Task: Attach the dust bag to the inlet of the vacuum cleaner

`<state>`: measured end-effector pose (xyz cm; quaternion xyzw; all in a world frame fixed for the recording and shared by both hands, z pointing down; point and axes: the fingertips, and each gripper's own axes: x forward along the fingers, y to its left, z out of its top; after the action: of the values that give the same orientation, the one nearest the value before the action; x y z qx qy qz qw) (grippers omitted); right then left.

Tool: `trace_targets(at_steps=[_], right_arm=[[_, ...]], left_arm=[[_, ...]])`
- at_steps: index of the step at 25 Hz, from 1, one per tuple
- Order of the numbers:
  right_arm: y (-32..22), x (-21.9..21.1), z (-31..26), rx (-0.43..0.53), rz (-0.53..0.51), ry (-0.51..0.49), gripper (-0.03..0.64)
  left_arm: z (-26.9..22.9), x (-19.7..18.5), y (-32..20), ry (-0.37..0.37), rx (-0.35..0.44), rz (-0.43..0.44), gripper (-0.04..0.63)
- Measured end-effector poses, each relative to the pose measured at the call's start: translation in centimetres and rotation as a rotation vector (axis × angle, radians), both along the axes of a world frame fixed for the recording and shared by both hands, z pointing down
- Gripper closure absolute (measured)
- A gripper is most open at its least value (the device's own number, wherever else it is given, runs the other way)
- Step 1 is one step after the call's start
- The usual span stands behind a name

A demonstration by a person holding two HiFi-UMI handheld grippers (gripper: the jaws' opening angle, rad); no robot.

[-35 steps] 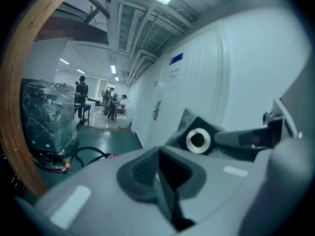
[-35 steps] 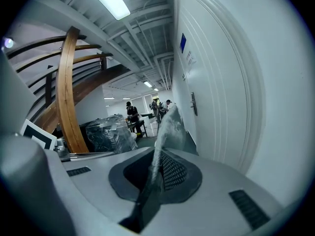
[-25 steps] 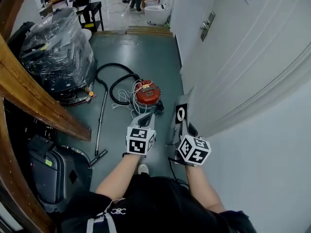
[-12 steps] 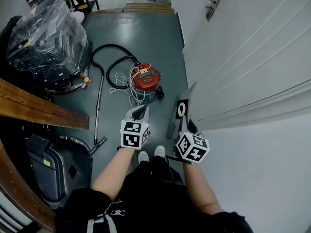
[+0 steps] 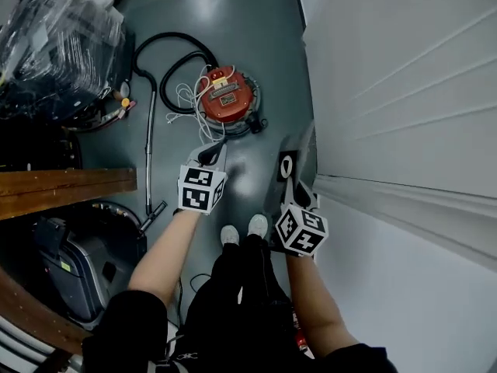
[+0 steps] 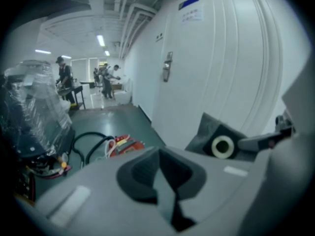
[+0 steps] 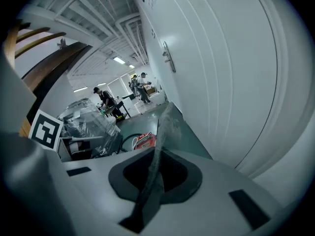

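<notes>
- My shoes (image 5: 230,234) stand on the grey floor (image 5: 256,22). Just ahead of them is my left gripper (image 5: 215,151), its jaws pressed together on nothing.
- Beside it, closer to the white door (image 5: 404,76), my right gripper (image 5: 298,194) is clamped on the near edge of the bag (image 5: 295,150).
- The bag stands on edge in that grip. Its long axis runs straight on from the jaws, away from me and down toward the floor. In the right gripper view it is only a thin grey strip.
- Its dark collar, with a white ring (image 5: 287,165), faces left toward the left gripper and does not touch it.
- Past both tips and well apart from the bag, the red vacuum (image 5: 227,99) sits top-up on the floor. A white cord (image 5: 186,95) lies tangled beside it.
- A black hose (image 5: 175,36) loops behind the vacuum.
- Far down the corridor, people (image 6: 64,80) stand at a table.
</notes>
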<state>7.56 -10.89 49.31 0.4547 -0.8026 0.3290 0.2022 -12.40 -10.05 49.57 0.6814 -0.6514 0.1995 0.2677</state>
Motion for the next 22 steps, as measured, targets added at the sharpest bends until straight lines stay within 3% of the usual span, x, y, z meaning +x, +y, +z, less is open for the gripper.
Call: trace_targets(at_steps=[9, 15, 22], right_arm=[[-4.3, -2.0, 11.9, -0.067, 0.046, -0.071, 0.601], [-5.3, -4.4, 17.0, -0.09, 0.113, -0.089, 0.601], [-4.4, -6.8, 21.3, -0.137, 0.304, -0.111, 0.601]], left_arm=[[10.3, -4.2, -7.1, -0.154, -0.084, 0.075, 0.591], [15.4, -6.4, -8.7, -0.184, -0.121, 0.133, 0.514], [19.8, -10.3, -10.5, -0.298, -0.132, 0.3, 0.4]])
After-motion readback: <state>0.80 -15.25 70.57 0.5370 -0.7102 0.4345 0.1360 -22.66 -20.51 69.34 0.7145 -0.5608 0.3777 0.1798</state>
